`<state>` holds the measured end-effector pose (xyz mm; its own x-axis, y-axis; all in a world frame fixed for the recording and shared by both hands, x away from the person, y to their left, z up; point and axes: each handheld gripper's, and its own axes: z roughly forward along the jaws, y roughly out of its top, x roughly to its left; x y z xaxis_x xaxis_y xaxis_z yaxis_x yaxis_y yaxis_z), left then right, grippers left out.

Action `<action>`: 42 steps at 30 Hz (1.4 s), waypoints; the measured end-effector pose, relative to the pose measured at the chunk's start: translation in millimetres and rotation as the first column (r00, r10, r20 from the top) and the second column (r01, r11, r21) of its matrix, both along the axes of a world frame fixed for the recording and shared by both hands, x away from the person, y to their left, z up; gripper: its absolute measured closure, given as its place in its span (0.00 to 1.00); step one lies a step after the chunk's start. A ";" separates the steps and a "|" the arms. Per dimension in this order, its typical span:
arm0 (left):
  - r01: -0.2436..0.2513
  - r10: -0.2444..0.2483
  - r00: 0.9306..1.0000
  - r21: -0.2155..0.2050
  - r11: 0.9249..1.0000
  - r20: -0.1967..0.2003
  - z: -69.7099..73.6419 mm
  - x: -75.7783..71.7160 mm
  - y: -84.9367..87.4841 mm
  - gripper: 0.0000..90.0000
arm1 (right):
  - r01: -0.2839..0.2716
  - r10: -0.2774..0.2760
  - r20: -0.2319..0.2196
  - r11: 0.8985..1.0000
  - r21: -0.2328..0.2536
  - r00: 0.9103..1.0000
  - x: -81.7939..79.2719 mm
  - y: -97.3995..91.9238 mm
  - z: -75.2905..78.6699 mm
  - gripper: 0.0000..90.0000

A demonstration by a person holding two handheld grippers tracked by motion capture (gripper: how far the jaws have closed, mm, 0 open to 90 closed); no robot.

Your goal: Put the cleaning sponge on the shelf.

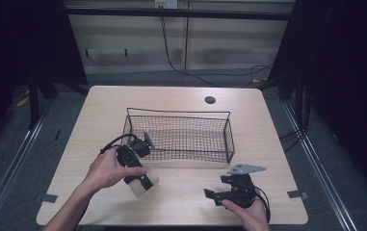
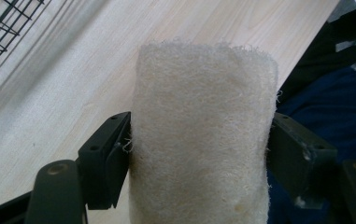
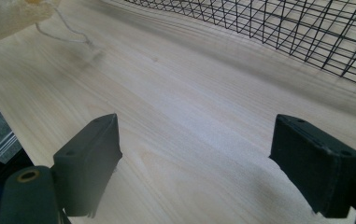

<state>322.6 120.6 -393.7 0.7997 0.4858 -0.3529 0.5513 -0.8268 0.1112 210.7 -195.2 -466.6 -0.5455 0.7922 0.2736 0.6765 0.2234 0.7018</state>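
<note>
A pale cream, fibrous, cylinder-shaped loofah sponge (image 2: 202, 135) was clamped between the two black pads of the left gripper (image 1: 140, 179), one pad pressed against each of its sides. In the high view the sponge (image 1: 142, 185) was seen near the front left of the light wooden table (image 1: 181, 96), just in front of the black wire-mesh basket (image 1: 181, 137) and outside it; whether its lower end was clear of the tabletop could not be told. The step in hand was judged to be the carrying of the sponge towards the basket. The next move was judged to call for the sponge to be lifted above the near rim, carried over the mesh floor and released there, the rim being kept clear of the jaws.

The right gripper (image 1: 217, 197) was held near the front right of the table with its jaws standing wide apart and nothing between them; its view looked across bare wood towards the basket (image 3: 278, 32).

By count, there were one sponge, one basket, two grippers and one table.
</note>
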 end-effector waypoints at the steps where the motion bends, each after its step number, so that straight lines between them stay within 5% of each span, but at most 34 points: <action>1: -0.009 0.009 1.000 0.002 1.000 0.002 1.1 -0.9 -0.2 0.30 | 0.000 0.000 0.000 1.000 0.000 1.000 0.0 0.1 0.0 0.17; 42: -0.065 0.068 0.997 -0.113 0.992 0.026 69.6 27.9 4.9 0.30 | -0.003 0.003 -0.002 1.000 0.000 1.000 0.0 -0.4 0.0 0.17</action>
